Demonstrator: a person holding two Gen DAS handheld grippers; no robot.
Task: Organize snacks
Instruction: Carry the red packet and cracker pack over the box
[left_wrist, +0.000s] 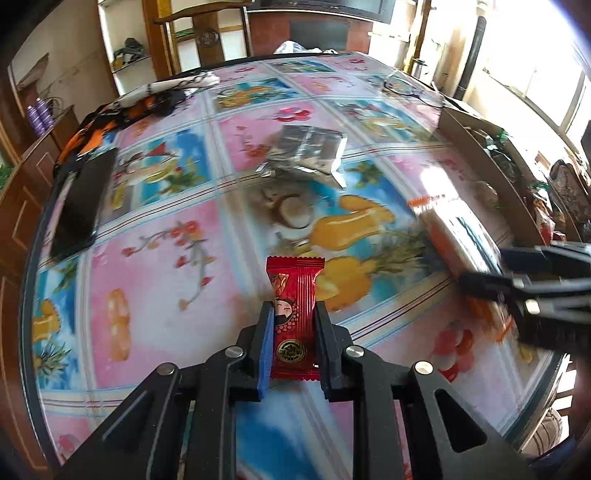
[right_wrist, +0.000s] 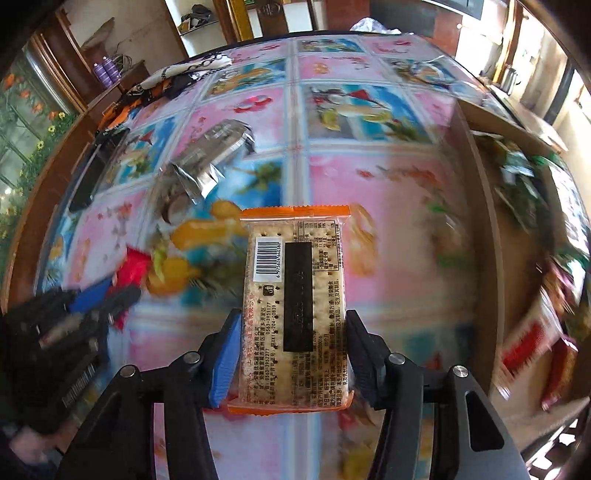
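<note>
From my left wrist cam, the left gripper (left_wrist: 293, 332) is clamped tight on a small red candy packet (left_wrist: 294, 317), which sticks forward out of the jaws above the flowery tablecloth (left_wrist: 155, 280). Farther out on the table there's a silver foil packet (left_wrist: 304, 151), and a flat black pouch (left_wrist: 81, 206) lies way off to the left. The right gripper (left_wrist: 491, 271) pokes in from the right, blurry, with the orange-edged cracker pack (left_wrist: 454, 236) at its tips.

Right wrist cam: the right gripper (right_wrist: 291, 354) has that cracker pack (right_wrist: 295, 306) squeezed between both pads, barcode side up. A cardboard box (right_wrist: 480, 206) sits on the right with snack packets (right_wrist: 528, 343) inside. The left gripper (right_wrist: 99, 299) is low on the left, red wrapper (right_wrist: 135, 267) at its tips.
</note>
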